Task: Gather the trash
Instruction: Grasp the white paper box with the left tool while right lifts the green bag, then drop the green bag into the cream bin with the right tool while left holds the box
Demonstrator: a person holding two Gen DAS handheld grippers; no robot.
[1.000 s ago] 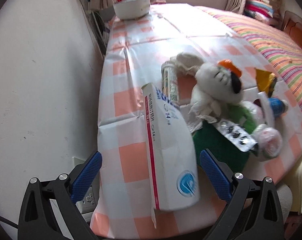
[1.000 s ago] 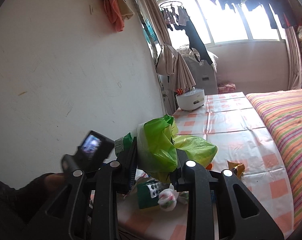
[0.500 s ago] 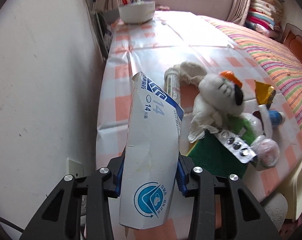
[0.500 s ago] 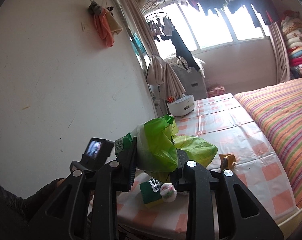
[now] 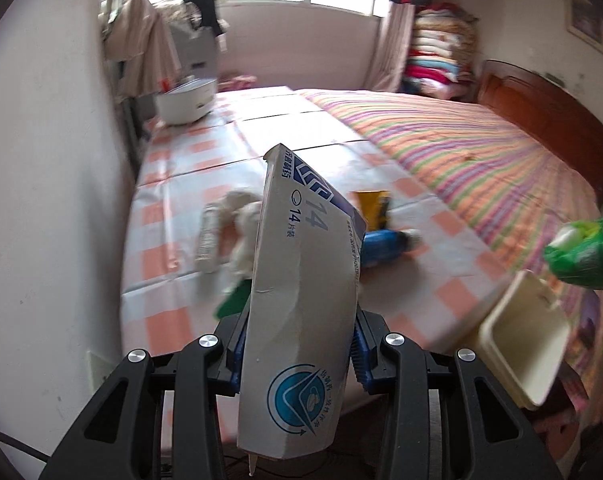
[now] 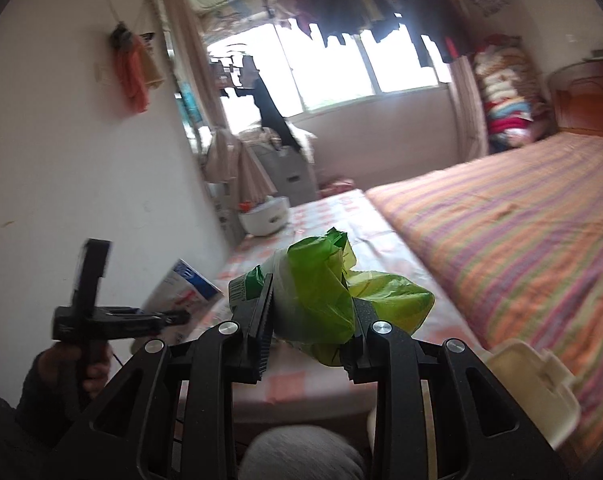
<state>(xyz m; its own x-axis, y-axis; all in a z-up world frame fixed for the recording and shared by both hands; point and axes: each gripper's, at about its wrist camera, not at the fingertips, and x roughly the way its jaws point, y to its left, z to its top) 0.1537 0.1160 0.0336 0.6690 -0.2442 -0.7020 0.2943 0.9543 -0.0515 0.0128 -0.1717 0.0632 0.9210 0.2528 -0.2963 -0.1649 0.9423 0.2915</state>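
My left gripper (image 5: 299, 354) is shut on a long white and blue medicine box (image 5: 301, 312), which stands tilted above the near end of the checked table (image 5: 173, 184). That box (image 6: 185, 288) and the left gripper (image 6: 173, 317) also show at the lower left of the right wrist view, held by a hand. My right gripper (image 6: 307, 320) is shut on a bunched green plastic bag (image 6: 325, 300). The bag (image 5: 581, 252) appears at the right edge of the left wrist view. Blurred on the table lie a blue bottle (image 5: 385, 246), a yellow wrapper (image 5: 375, 208), a white tube (image 5: 207, 236) and a green pack (image 5: 233, 302).
A white wall (image 5: 49, 200) runs along the table's left side. A striped bed (image 5: 481, 152) lies to the right. A cream plastic bin (image 5: 521, 336) stands between table corner and bed. A white cooker (image 5: 185, 98) sits at the table's far end.
The left gripper shut on the medicine box and lifted it off the table, tilting upward. The right gripper swung right and back with the green bag still held.
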